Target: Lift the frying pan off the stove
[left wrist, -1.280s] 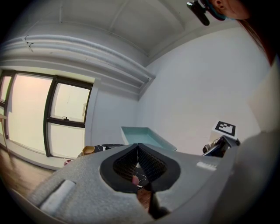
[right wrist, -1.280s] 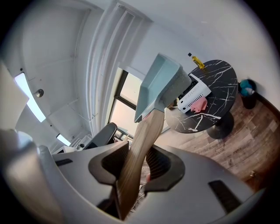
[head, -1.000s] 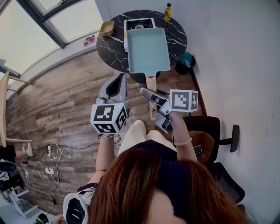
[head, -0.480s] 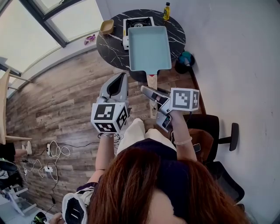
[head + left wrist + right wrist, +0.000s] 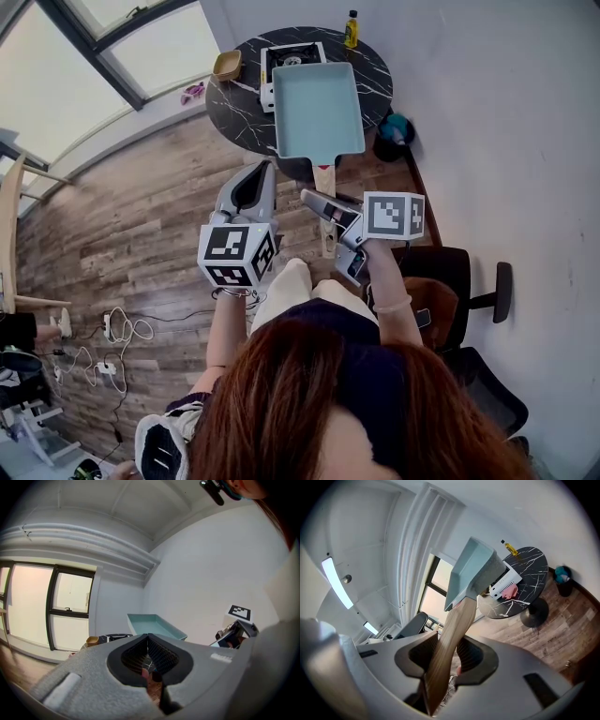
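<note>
- While the frying pan (image 5: 319,108) is carried by its wooden handle (image 5: 324,180) alone, a firm grip is to be held by the right gripper (image 5: 321,202). Its jaws are clamped on the handle, well back from the pan body.
- The pan is seen in the air, near the stove (image 5: 289,56) on the round table (image 5: 239,117). In the right gripper view it appears clear of the burner, so the lift is judged nearly complete.
- The pan is to be held level, since the long overhang is likely to lever the handle downward between the pads.
- The left gripper (image 5: 251,180) is held beside the handle, apart from it, with its jaws closed together on nothing. It can be brought under the handle if sag is noticed.
- The oil bottle (image 5: 351,28) and the bowl (image 5: 226,64) on the table are to be given a wide berth.
</note>
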A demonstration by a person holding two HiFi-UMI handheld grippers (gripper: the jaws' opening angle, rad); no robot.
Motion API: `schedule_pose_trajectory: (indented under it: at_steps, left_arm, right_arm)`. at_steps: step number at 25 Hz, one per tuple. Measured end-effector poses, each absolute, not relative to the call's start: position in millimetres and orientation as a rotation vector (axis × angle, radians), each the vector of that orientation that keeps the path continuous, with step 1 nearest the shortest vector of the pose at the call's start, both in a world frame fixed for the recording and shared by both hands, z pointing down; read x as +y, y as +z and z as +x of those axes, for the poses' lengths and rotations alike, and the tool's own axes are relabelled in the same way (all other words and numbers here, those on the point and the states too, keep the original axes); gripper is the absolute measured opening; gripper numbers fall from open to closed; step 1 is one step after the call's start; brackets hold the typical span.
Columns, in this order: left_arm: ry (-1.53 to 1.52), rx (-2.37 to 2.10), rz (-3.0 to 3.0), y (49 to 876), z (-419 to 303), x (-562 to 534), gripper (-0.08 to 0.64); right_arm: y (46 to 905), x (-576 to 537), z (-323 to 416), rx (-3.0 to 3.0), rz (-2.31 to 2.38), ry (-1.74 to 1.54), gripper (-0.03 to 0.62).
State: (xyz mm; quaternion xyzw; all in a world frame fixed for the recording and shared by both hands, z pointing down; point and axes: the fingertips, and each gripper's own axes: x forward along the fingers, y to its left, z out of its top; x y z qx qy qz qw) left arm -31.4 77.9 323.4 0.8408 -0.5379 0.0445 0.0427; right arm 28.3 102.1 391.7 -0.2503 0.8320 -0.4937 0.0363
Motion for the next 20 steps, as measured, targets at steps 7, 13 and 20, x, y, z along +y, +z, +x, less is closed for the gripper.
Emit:
schedule_pose_trajectory:
  at_steps: [7,13,20]
  left_arm:
    - [0.133,-1.647,2.569,322.0,-32.0,77.3,0.012]
    - [0.172,-1.669,2.585,321.7,-29.5,77.0,0.012]
    - [0.162,-1.666,2.584,321.5,-31.0,79.3,0.012]
  right_arm:
    - [391.2,99.9,29.2,2.557,-0.769,-1.522,0.135]
    - [391.3,99.5,27.4,2.540,-0.744,-1.546,0.138]
    - [395.0,100.8,25.0,2.553,-0.746,-1.551,0.138]
